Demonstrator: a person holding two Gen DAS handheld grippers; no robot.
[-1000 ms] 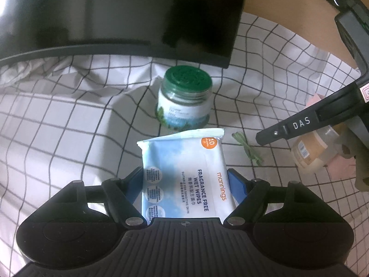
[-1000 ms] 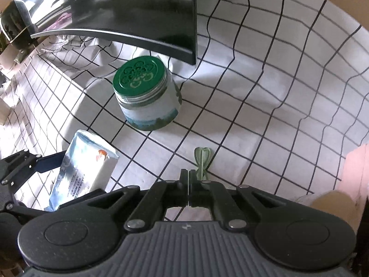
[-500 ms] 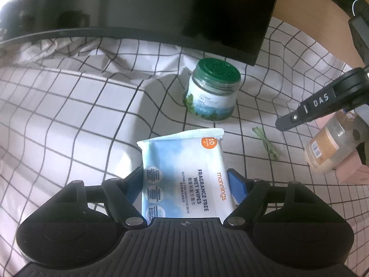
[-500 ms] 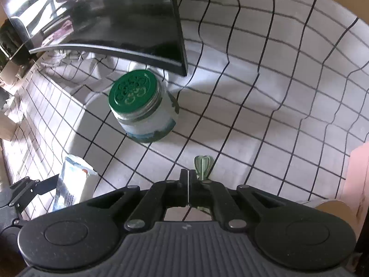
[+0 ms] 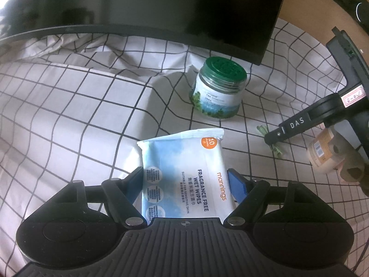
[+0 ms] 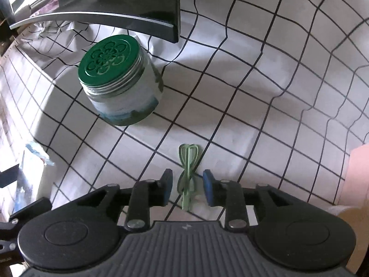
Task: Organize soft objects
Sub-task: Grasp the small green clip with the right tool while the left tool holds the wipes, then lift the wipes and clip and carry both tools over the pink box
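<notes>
Wipes pack [image 5: 184, 175] sits clamped between the blue pads of the left gripper [image 5: 185, 182], label up, held over the checked cloth [image 5: 69, 106] with its far end pointing toward the jar [image 5: 218, 90]. Green band [image 6: 188, 168], a small looped strip, lies flat on the cloth between the pads of the right gripper [image 6: 188, 187], touching neither pad.

Changes from one second ago:
- Right gripper: the jaws were closed together above the band; they are now opening, with a narrow gap, and have come down around the band.
- Left gripper: the grip on the pack is unchanged; the view has shifted, so the jar now appears farther right.

Surroundings:
- The jar, with a green lid, stands upright on the cloth just in front of the monitor's [image 5: 143, 7] right corner, well apart from the band.
- A tan bottle [image 5: 322, 152] lies near the cloth's right edge, partly hidden behind the right gripper's body.
- A pink object [image 6: 357, 173] shows at the right edge of the right wrist view; what it is cannot be told.
- Nothing lies between the band and the pads.
</notes>
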